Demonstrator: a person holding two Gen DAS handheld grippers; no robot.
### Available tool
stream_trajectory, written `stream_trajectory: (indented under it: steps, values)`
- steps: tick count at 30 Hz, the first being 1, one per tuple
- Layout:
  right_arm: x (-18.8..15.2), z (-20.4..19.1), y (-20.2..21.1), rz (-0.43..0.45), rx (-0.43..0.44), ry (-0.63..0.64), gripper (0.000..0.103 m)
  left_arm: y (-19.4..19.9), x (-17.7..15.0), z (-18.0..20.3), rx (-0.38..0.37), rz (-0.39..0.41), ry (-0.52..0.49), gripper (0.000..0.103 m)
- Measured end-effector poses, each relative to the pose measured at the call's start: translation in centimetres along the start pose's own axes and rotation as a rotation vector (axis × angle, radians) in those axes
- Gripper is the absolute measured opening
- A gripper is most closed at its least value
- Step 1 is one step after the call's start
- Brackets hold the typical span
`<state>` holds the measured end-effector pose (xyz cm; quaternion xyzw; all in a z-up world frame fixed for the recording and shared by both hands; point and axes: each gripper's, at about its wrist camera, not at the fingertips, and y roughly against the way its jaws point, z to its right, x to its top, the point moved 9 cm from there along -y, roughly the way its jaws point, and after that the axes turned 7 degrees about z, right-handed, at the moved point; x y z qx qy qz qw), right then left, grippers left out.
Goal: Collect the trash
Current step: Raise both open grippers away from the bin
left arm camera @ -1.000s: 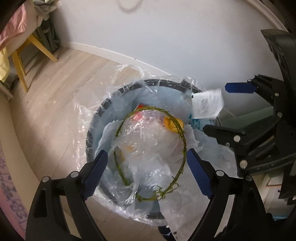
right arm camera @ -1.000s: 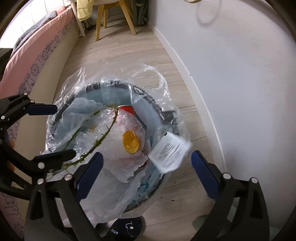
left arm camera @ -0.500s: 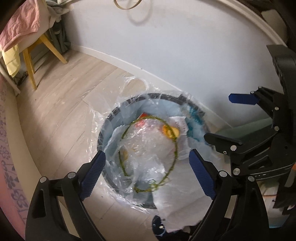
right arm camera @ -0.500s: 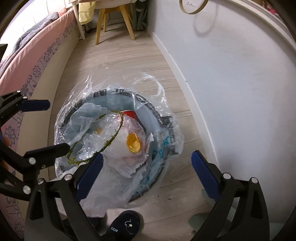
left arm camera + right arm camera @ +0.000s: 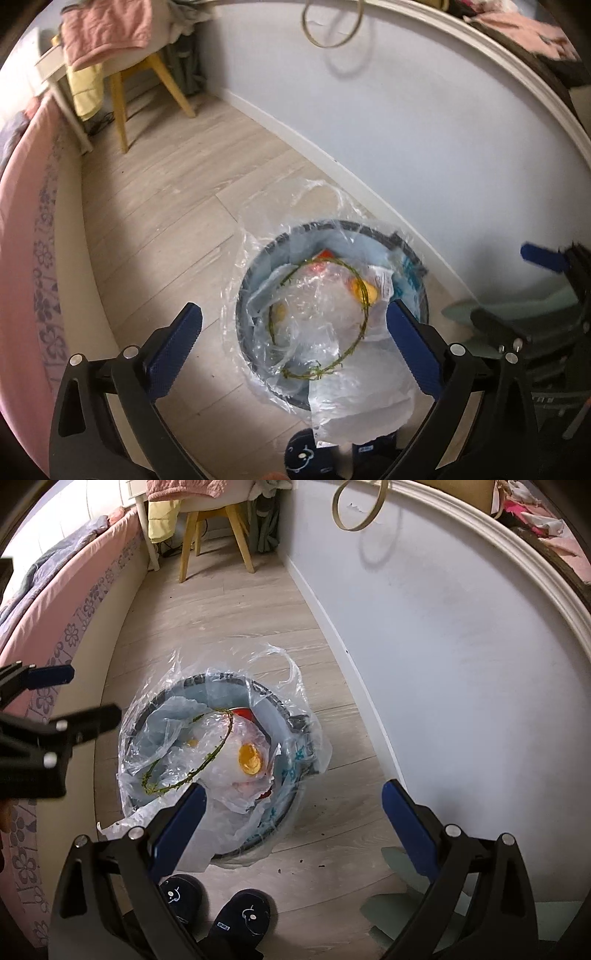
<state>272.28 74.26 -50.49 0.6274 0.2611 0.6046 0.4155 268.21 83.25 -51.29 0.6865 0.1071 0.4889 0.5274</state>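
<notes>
Flooring of pale wood planks (image 5: 229, 602) fills most of both views, with a grey-white wall (image 5: 443, 635) off to the right of the right gripper (image 5: 291, 827) and a pink floral bed edge (image 5: 55, 638) off to its left. Below and ahead of both grippers stands the round bin (image 5: 413, 317), lined with a clear plastic bag (image 5: 258, 258) whose loose edge flares over the rim.

Inside the bin, heaped almost to the rim, lies the trash: crumpled clear plastic sheeting (image 5: 321, 317), a green vine ring (image 5: 364, 314) resting on top of it, a small white printed label (image 5: 382, 282) toward the far right side, and an orange-yellow piece (image 5: 251, 758) showing through the plastic. A flap of the plastic spills over the near rim toward the dark slippers (image 5: 243, 915) at the bottom of the view.

The left gripper (image 5: 291, 343) hovers above the bin with its jaws spread wide and nothing between them; the right gripper hangs likewise, jaws wide apart and empty, above the bin's right side.

Judging by this, the collecting seems largely done: the items in sight sit in the bin and neither gripper carries anything. A few dark crumbs (image 5: 321, 866) dot the floor just beside the bin, too small to identify. What may remain is gathering the liner's edges, though that is only a guess.
</notes>
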Motion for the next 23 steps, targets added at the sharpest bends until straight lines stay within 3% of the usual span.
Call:
stream_trajectory:
  steps: [13,23]
  values:
    - [-0.9,-0.6,0.9,-0.002,-0.005,-0.005,0.093,1.1,0.2,-0.3,-0.002,0.050,0.026,0.097]
    - [-1.1,-0.9,0.7,-0.015,-0.006,-0.008,0.093,0.1,-0.4,-0.4,-0.032,-0.003,0.062,0.097]
